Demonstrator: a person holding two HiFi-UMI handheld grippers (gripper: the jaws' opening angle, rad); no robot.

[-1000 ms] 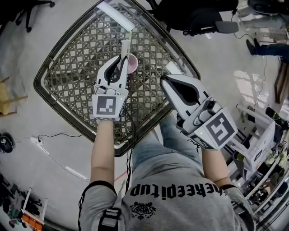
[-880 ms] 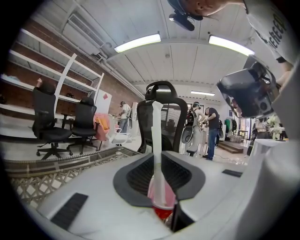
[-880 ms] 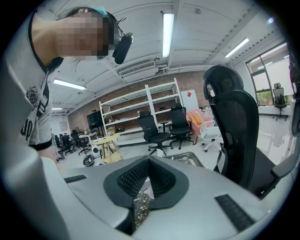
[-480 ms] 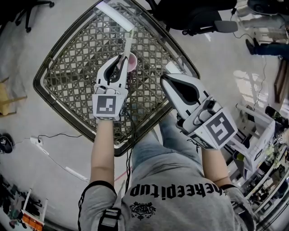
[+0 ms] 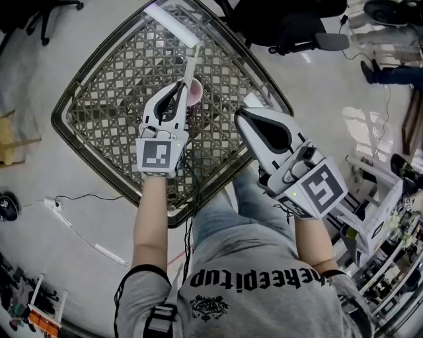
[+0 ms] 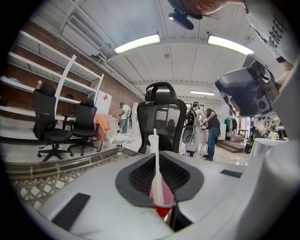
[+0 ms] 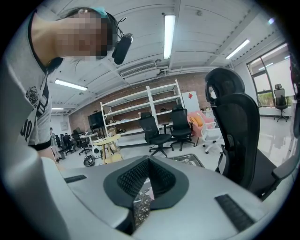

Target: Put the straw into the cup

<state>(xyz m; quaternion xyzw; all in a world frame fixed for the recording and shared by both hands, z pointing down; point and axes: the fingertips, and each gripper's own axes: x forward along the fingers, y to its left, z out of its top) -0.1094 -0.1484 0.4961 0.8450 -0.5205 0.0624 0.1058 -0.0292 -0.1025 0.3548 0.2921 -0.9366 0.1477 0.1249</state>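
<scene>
A white-wrapped straw stands nearly upright, pinched in my left gripper, which is shut on it. Just right of those jaws a pink cup sits on the lattice table. In the left gripper view the straw rises between the dark pads, with the cup showing directly beneath it. The straw's lower end is hidden by the jaws. My right gripper hangs shut and empty over the table's right edge; its own view shows the right gripper with only lattice in the gap.
The diamond-shaped table has a glass top over woven lattice, with a lamp's reflection at its far corner. A small white object lies on the table's right edge. Black office chairs stand beyond, and cables run across the floor at left.
My left gripper has shifted slightly forward and right, carrying the straw closer over the cup. The right gripper has stayed put.
</scene>
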